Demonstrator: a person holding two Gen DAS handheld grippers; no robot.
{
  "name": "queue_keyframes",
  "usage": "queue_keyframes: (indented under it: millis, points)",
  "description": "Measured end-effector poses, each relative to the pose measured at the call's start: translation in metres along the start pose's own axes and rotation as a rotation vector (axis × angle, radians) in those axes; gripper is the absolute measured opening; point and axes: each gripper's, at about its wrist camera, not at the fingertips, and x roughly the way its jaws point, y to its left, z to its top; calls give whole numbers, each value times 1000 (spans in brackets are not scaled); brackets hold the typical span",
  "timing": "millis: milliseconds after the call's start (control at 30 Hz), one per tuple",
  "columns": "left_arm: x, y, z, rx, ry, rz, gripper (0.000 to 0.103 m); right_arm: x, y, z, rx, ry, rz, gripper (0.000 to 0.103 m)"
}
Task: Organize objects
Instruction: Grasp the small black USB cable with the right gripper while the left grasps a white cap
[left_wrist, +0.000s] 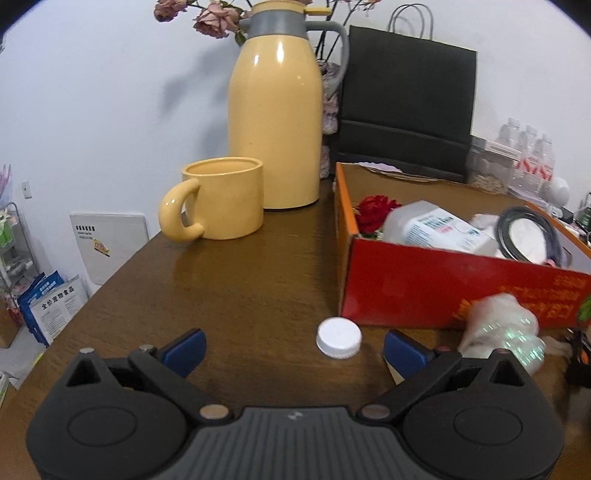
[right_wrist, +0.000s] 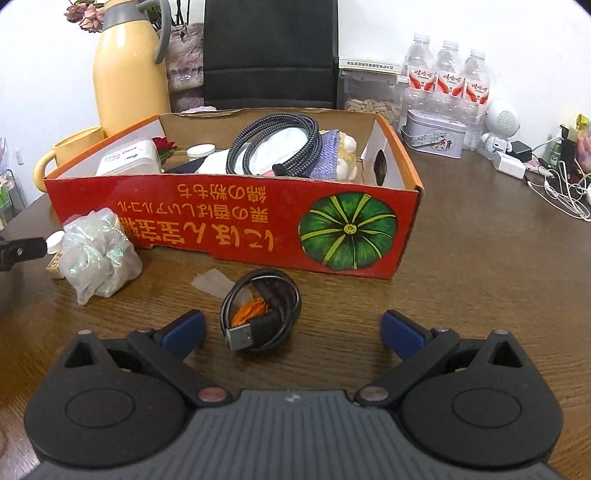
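A red cardboard box (right_wrist: 236, 236) with a pumpkin picture stands on the brown table; it also shows in the left wrist view (left_wrist: 424, 284). It holds a braided cable (right_wrist: 280, 144), a white bottle (left_wrist: 439, 229) and other items. My left gripper (left_wrist: 293, 349) is open, with a white bottle cap (left_wrist: 339, 337) lying on the table between its fingertips. My right gripper (right_wrist: 291, 332) is open, with a coiled black USB cable (right_wrist: 260, 314) just ahead between its fingertips. A crumpled iridescent wrapper (right_wrist: 98, 253) lies left of the cable, also in the left wrist view (left_wrist: 504, 332).
A yellow thermos jug (left_wrist: 275, 114) and yellow mug (left_wrist: 221, 199) stand at the back left. A black paper bag (left_wrist: 406, 99) stands behind the box. Water bottles (right_wrist: 448, 79), a tin (right_wrist: 434, 134) and white cables (right_wrist: 565, 192) are at the back right.
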Motion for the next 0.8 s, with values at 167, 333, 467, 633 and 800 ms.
queue_keyframes:
  millis: [167, 333, 467, 633, 800]
  points:
    - [14, 1, 7, -15, 46, -71, 76, 2, 0, 3, 6, -4, 16, 102]
    - [17, -10, 10, 42, 46, -88, 26, -3, 0, 3, 13, -37, 48, 79]
    - [12, -14, 8, 69, 23, -104, 27, -9, -1, 1, 28, -60, 85, 45]
    - [2, -13, 6, 65, -21, -93, 27, -16, -2, -2, 46, -90, 90, 44]
    - [-7, -10, 5, 52, -54, -90, 27, -28, 0, -6, 36, -150, 76, 44]
